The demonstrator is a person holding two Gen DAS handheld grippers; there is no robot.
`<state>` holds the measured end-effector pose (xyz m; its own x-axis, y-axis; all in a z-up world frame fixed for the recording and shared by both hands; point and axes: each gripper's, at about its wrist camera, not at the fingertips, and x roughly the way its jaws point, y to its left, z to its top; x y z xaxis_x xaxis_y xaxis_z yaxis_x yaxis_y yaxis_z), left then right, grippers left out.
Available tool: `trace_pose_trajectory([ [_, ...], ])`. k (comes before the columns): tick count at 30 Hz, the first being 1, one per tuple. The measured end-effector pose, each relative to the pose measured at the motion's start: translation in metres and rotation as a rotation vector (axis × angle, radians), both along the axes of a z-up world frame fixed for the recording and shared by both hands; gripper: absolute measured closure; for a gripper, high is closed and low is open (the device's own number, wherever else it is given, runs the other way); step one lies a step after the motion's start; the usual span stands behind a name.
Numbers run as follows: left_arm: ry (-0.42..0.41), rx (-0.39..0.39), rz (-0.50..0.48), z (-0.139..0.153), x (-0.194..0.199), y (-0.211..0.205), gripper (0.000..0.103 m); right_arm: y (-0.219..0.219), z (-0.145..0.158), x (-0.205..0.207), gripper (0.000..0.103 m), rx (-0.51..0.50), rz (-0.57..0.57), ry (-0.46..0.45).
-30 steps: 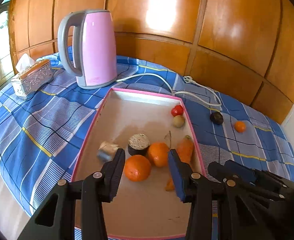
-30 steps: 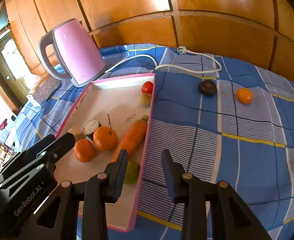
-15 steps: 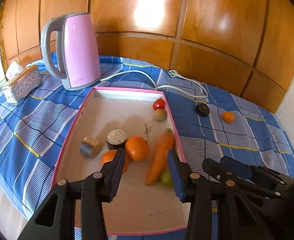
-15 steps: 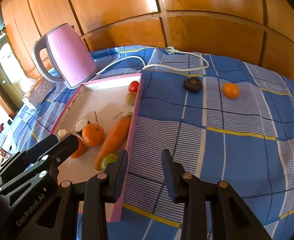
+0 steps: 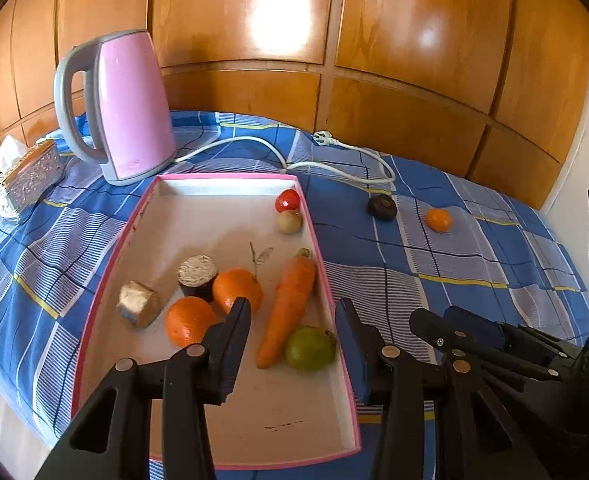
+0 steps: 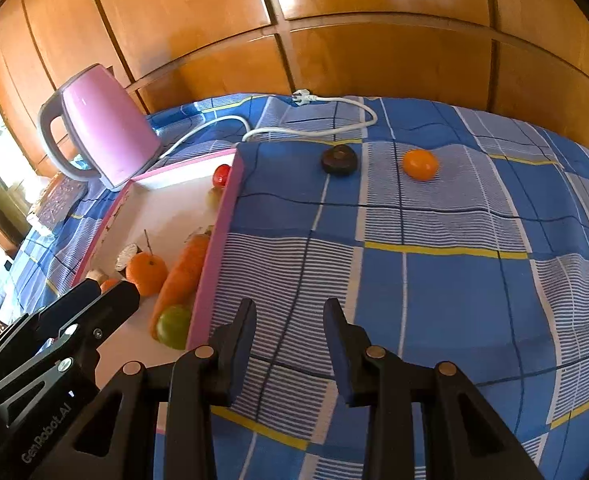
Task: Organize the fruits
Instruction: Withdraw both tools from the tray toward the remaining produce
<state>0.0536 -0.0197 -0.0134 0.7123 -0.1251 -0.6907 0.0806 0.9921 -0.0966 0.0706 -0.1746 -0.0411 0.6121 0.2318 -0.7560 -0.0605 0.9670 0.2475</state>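
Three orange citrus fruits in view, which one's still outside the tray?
The small orange on the blue cloth, right of the dark fruit. The other two oranges lie inside the pink tray.

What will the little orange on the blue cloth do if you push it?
The small orange is round and lies loose on the cloth, so it would probably roll. Nothing beside it looks set to stop it. The soft, wrinkled cloth may slow it.

Blue checked tablecloth [image 6: 434, 280], pink tray [image 5: 330, 288], kettle [image 5: 130, 108], cord [image 6: 334, 120], tissue box [image 5: 26, 180], dark fruit [image 6: 338, 160], orange [image 6: 419, 164]
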Motion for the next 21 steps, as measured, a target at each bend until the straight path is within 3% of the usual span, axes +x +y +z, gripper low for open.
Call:
trace_pose_trajectory([
  [21,0.034,0.021,-0.059,-0.012,0.012,-0.031,0.059,-0.031,-0.019,0.001,0.068,0.013,-0.075,0.04],
])
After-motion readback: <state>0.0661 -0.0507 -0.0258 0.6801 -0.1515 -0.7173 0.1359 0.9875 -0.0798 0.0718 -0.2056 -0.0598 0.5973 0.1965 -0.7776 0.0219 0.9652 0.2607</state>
